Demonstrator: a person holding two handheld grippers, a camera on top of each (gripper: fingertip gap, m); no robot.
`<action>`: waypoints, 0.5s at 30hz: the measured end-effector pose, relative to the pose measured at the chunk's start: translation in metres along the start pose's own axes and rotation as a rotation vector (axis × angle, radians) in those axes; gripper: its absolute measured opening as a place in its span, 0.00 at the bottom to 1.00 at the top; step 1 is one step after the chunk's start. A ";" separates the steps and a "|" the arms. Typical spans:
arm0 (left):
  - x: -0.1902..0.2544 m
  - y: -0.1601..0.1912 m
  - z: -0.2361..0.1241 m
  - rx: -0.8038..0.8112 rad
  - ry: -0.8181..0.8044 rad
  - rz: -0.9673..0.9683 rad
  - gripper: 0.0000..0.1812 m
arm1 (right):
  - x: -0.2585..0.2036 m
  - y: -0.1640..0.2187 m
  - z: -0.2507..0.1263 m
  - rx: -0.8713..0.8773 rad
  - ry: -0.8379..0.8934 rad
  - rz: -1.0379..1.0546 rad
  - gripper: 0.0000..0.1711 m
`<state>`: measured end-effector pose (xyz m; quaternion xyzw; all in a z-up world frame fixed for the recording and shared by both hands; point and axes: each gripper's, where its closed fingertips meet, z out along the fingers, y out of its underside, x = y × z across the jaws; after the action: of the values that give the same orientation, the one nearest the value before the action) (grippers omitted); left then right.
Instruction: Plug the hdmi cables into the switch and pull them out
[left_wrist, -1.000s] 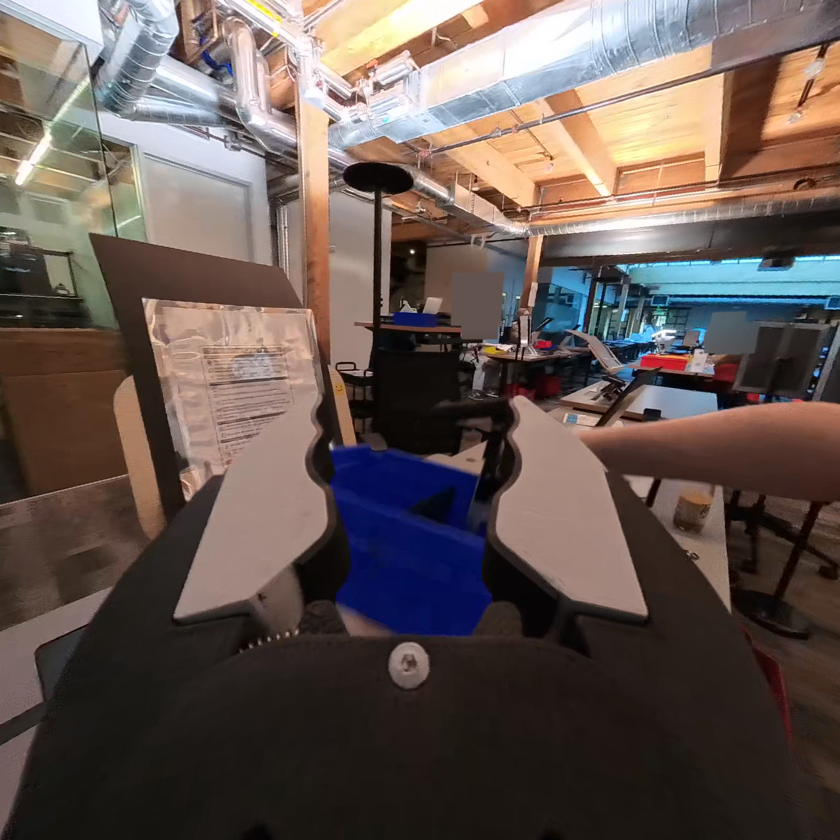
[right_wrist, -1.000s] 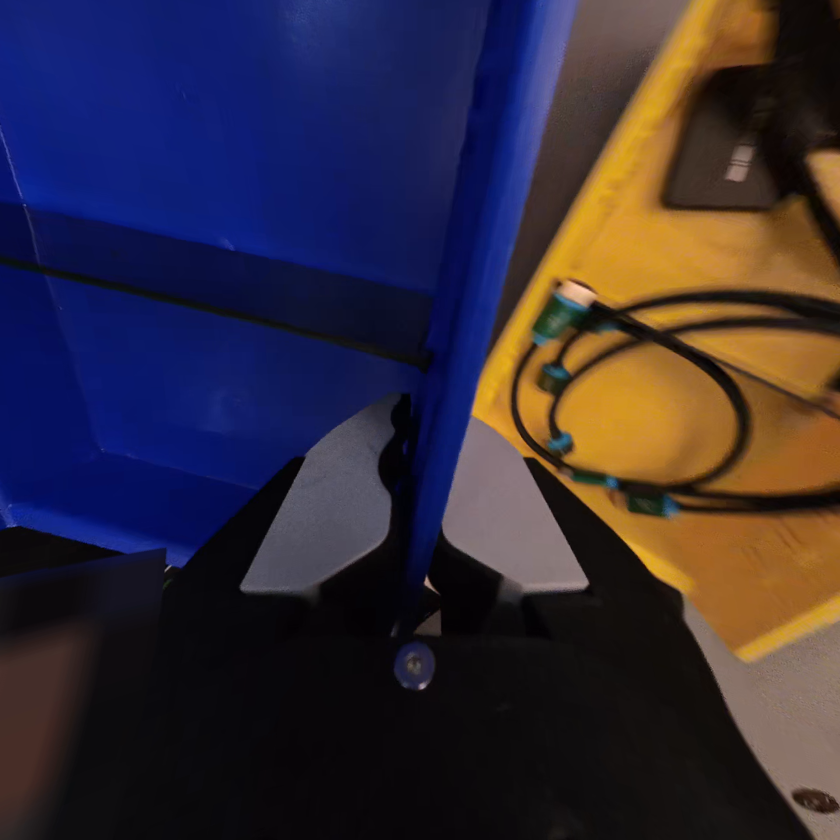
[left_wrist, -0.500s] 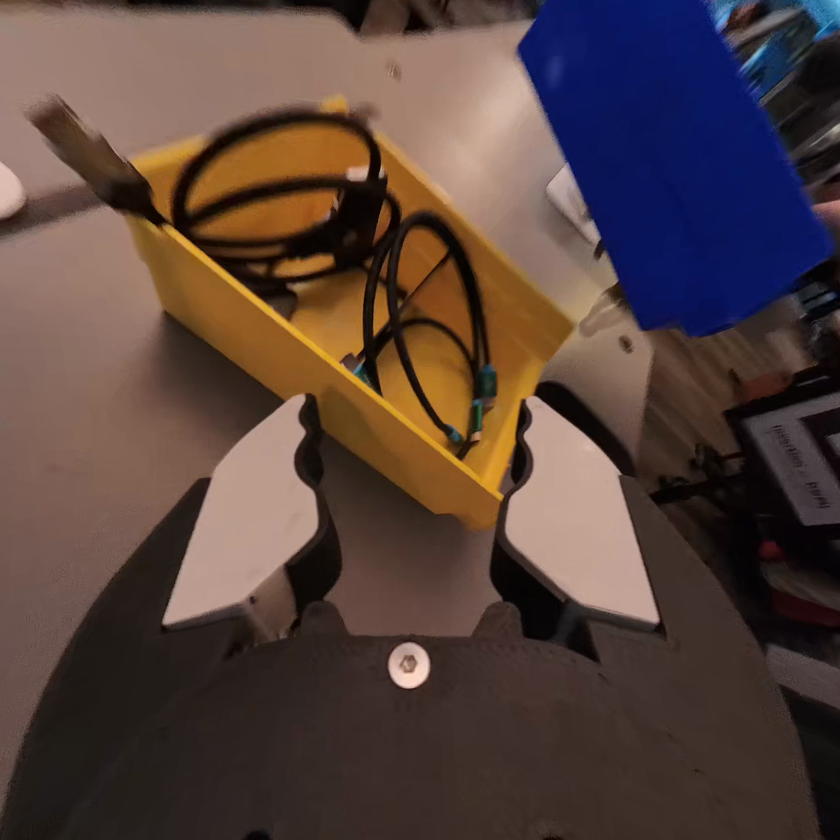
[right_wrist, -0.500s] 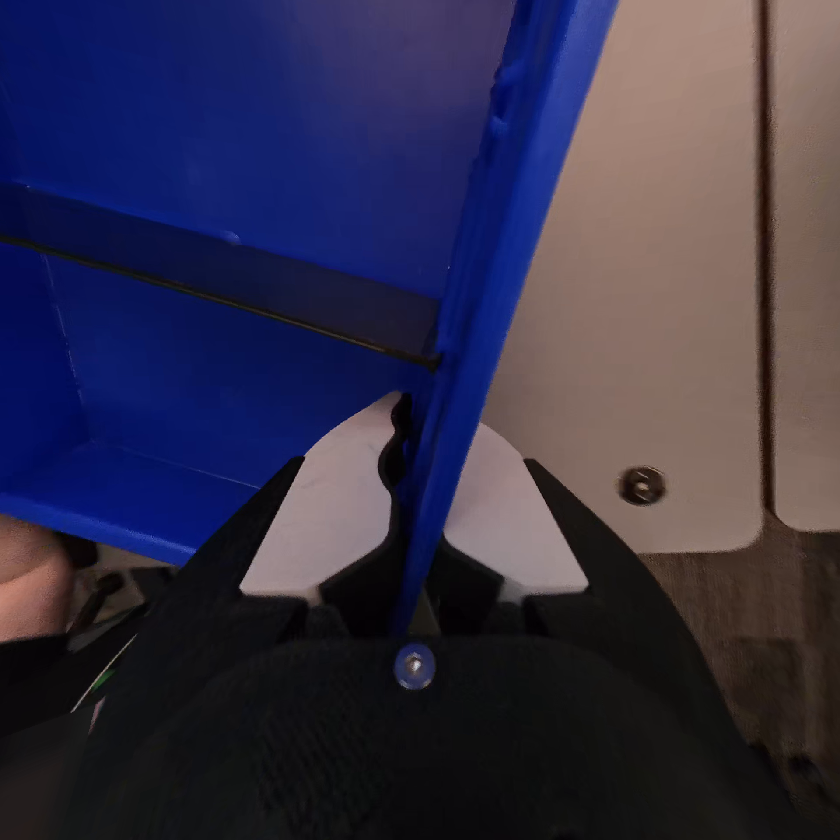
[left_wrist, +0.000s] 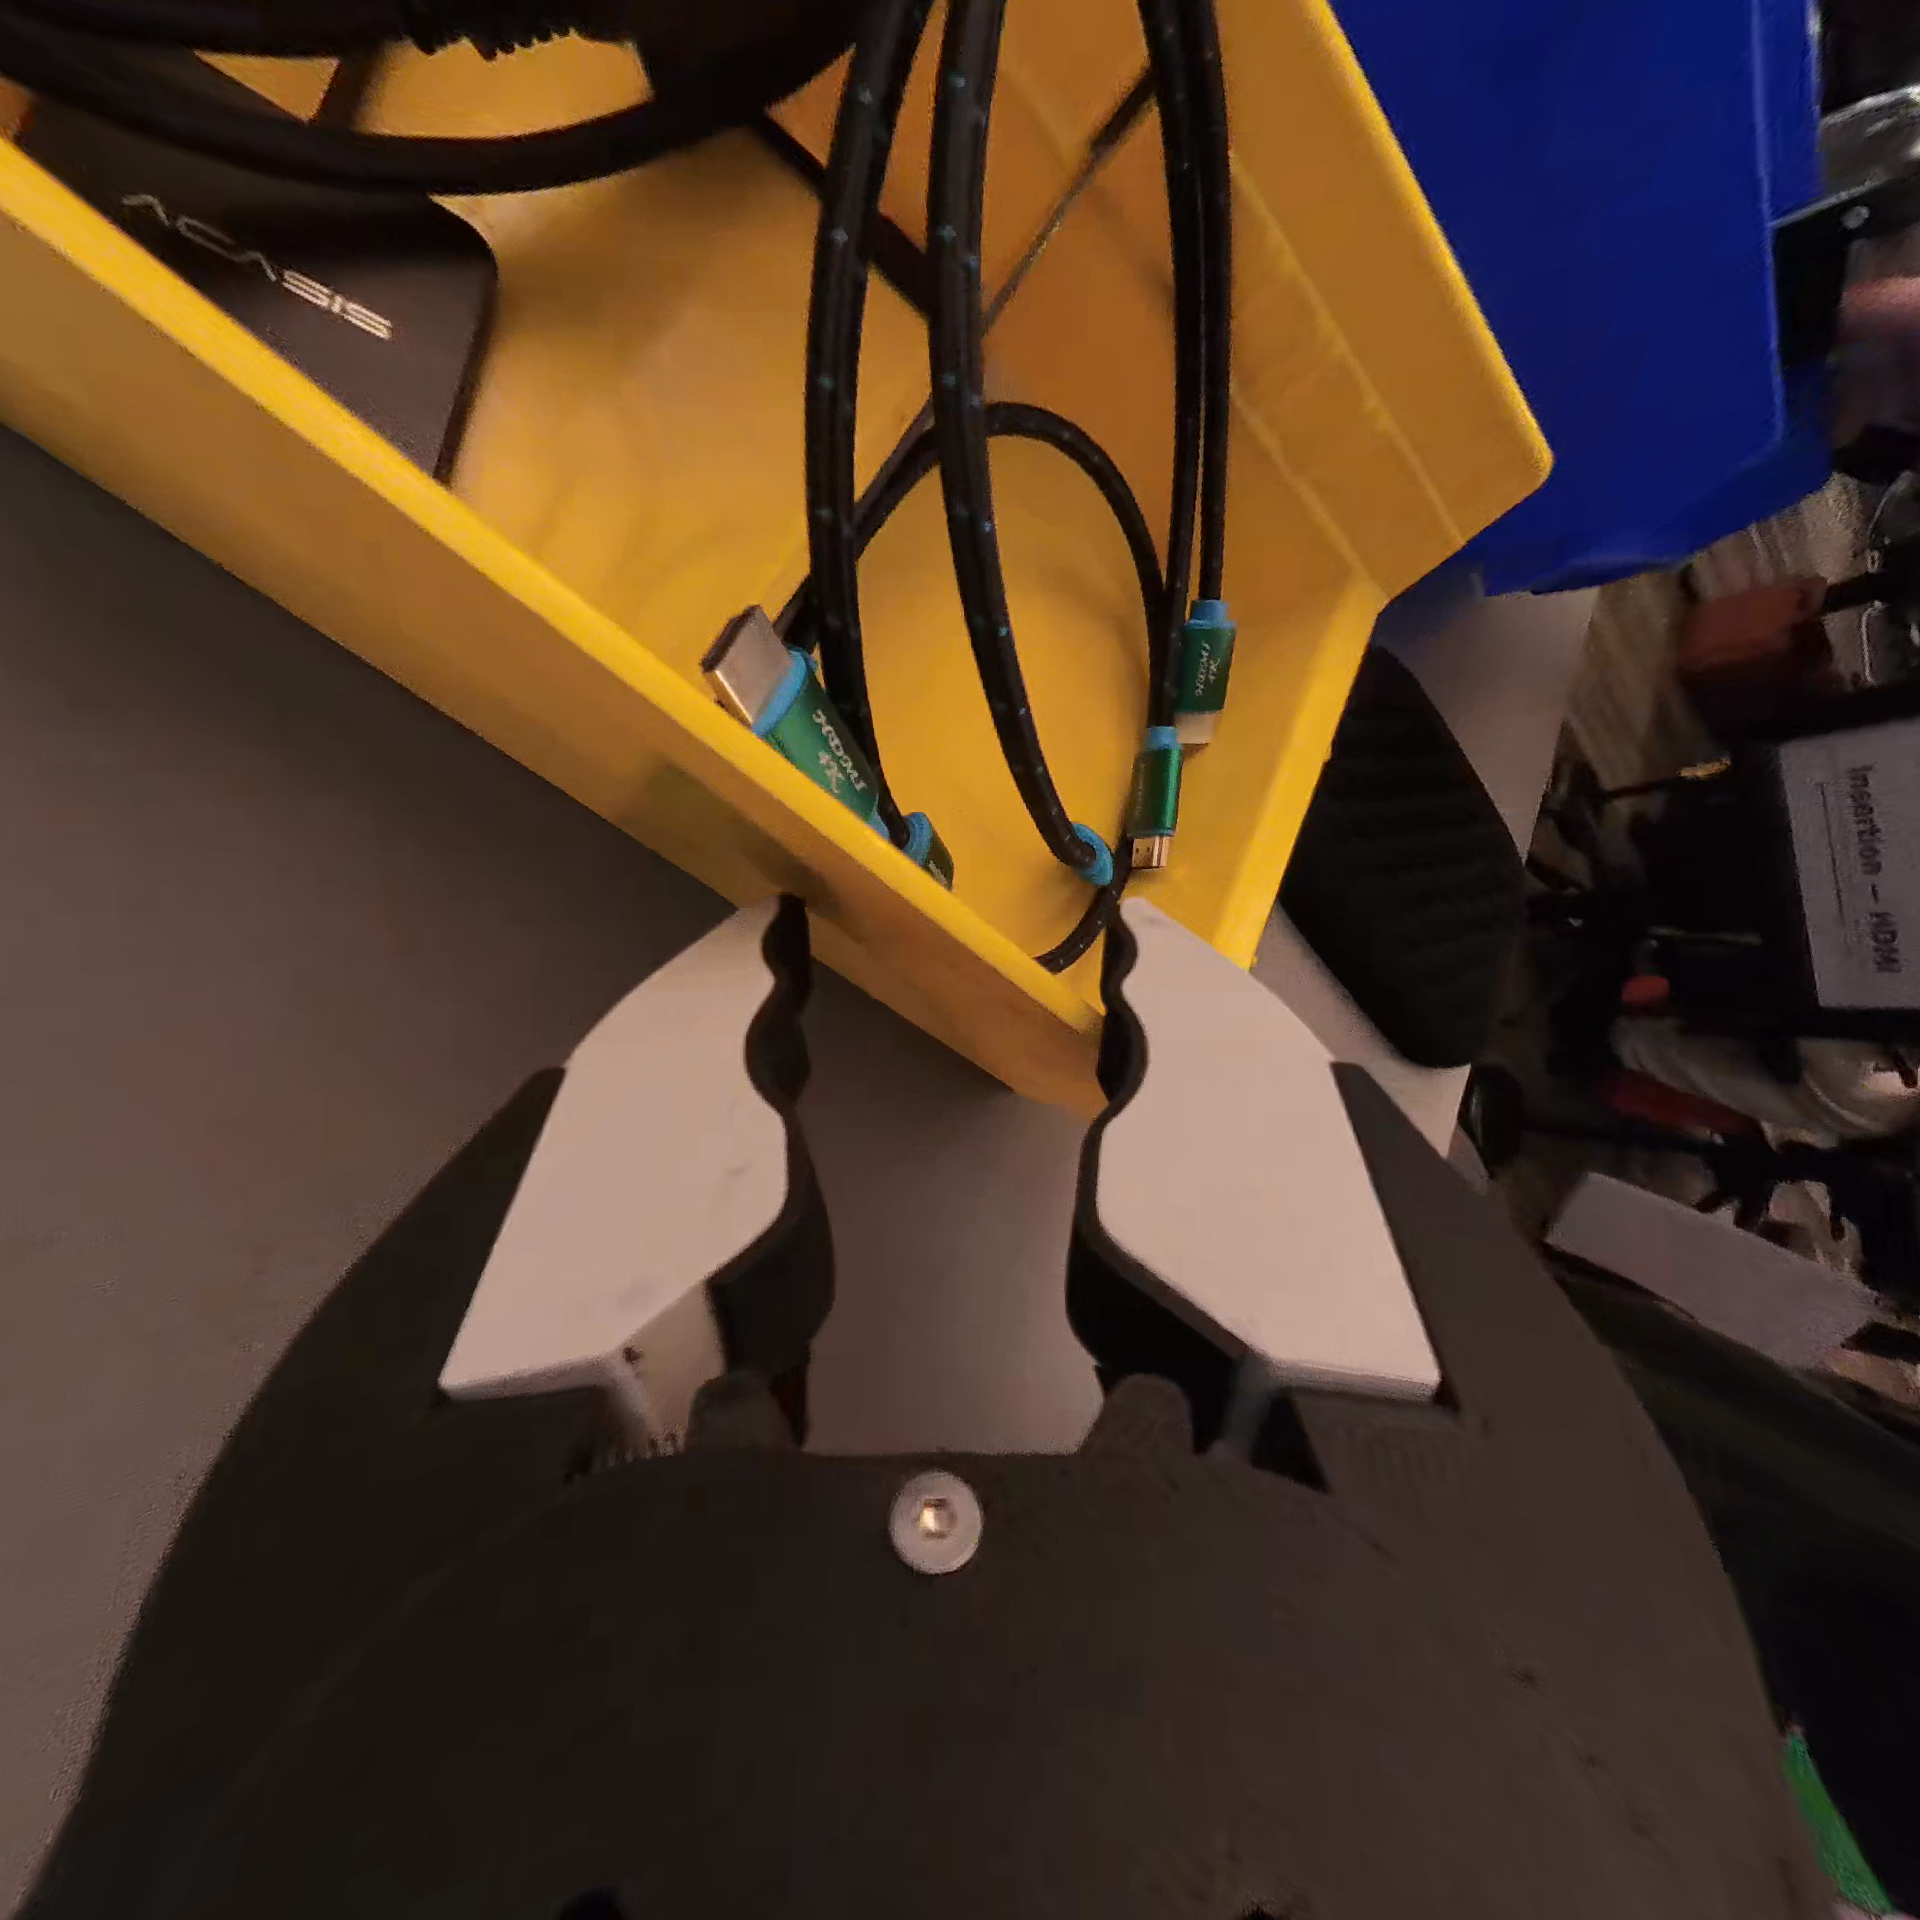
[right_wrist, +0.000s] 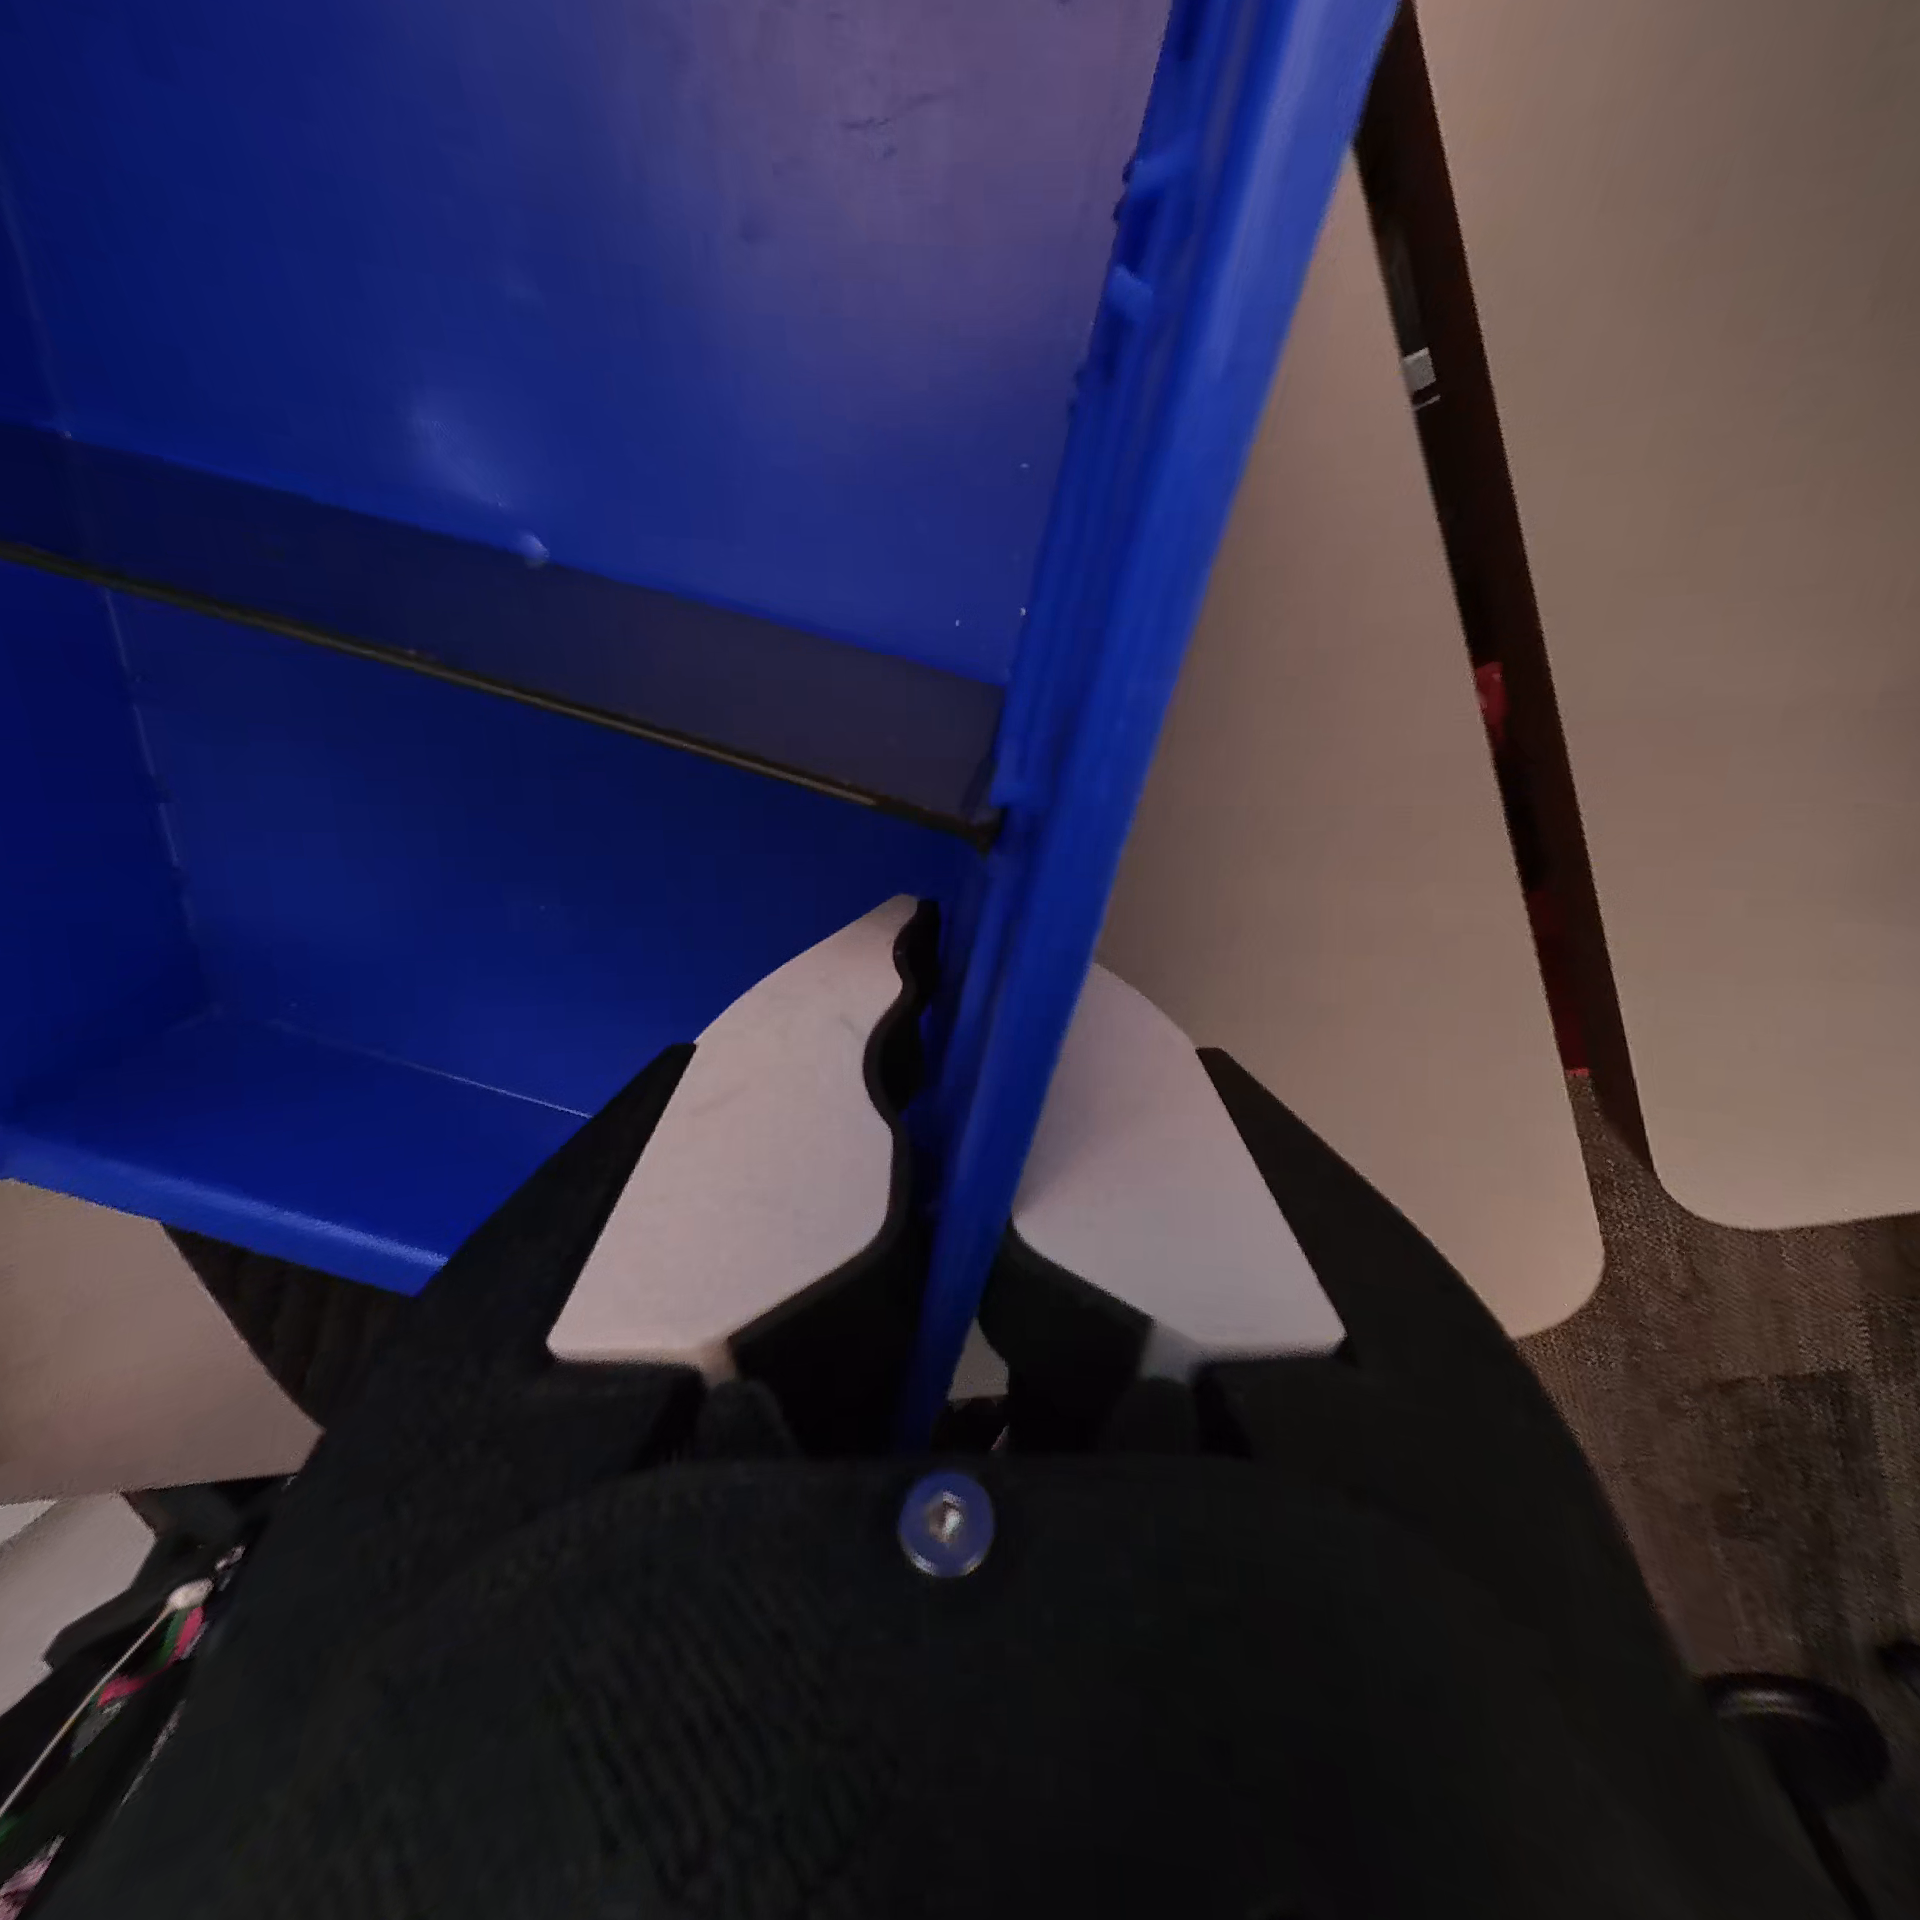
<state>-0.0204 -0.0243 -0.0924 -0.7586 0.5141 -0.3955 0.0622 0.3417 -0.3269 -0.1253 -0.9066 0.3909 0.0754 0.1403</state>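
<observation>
The hdmi cables (left_wrist: 966, 436) lie coiled in the yellow bin (left_wrist: 499, 582) straight ahead of your left tongs (left_wrist: 951, 914), their green plugs with light-blue collars resting against the bin's near wall. One plug (left_wrist: 800, 717) sits just beyond your left fingertip; two more (left_wrist: 1174, 727) hang ahead of the right one. The switch (left_wrist: 343, 332), a flat dark box, lies in the same bin, farther ahead and to the left, partly under the cable loops. No cable is plugged into it as far as you can see.

Your left tongs are spread wide and hold nothing; the bin's near corner sits between the two tips. Your right tongs (right_wrist: 977, 997) are pressed onto the side wall of the blue bin (right_wrist: 520, 416), which hangs tilted and looks empty inside, out past the edge of the pale desk (right_wrist: 1299, 727).

You seem to be at the setting-up stage: nothing has been picked. The next move likely calls for getting rid of the blue bin, then bringing a free pair of tongs over the yellow wall onto a plug body, gripping its flat sides.

Both the switch and the plugs carry printed lettering, and a grey sign (left_wrist: 1860, 873) off to the right carries a line of writing too.
</observation>
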 end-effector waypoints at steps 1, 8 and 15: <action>-0.001 0.001 -0.002 -0.010 0.006 0.005 0.28 | -0.003 -0.002 0.002 0.000 0.000 -0.008 0.04; -0.052 0.007 -0.062 -0.025 -0.120 0.016 0.11 | -0.056 -0.012 0.020 -0.011 -0.047 -0.109 0.04; -0.124 0.028 -0.139 0.023 -0.335 -0.083 0.04 | -0.125 -0.023 0.054 -0.080 -0.095 -0.236 0.04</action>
<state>-0.1529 0.1089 -0.0781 -0.8337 0.4605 -0.2713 0.1393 0.2712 -0.2091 -0.1411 -0.9466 0.2711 0.1166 0.1301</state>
